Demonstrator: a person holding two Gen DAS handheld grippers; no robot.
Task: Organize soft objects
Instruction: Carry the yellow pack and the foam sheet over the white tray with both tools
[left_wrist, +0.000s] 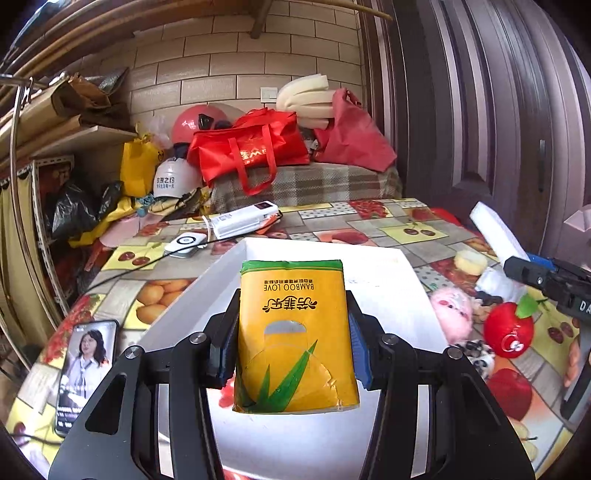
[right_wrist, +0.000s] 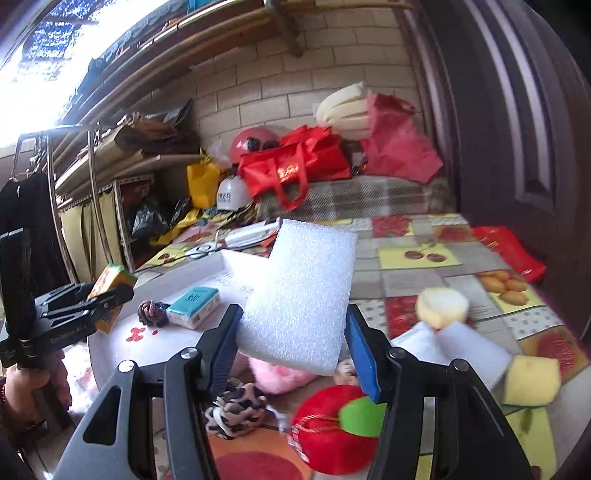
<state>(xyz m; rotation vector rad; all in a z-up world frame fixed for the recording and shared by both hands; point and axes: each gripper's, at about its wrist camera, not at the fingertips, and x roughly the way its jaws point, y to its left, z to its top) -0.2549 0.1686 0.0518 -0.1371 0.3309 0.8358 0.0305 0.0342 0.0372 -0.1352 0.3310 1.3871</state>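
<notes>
My left gripper (left_wrist: 293, 332) is shut on a yellow tissue pack (left_wrist: 293, 332) and holds it above the white box (left_wrist: 388, 273). It also shows at the left of the right wrist view (right_wrist: 110, 299). My right gripper (right_wrist: 291, 328) is shut on a white foam block (right_wrist: 303, 291), held above the table beside the box (right_wrist: 110, 343). Inside the box lie a teal tissue pack (right_wrist: 192, 307) and a dark scrunchie (right_wrist: 150, 312). On the table lie a red plush apple (right_wrist: 332, 432), a pink plush (right_wrist: 277, 378), a leopard scrunchie (right_wrist: 236, 410) and yellow sponges (right_wrist: 532, 380).
A phone (left_wrist: 86, 373) with a lit screen lies at the table's left edge. A power bank (left_wrist: 243, 219) and a white device (left_wrist: 186, 242) with cables lie at the far side. Red bags (left_wrist: 251, 151), helmets and foam are piled behind the table. A dark door (left_wrist: 498, 110) stands to the right.
</notes>
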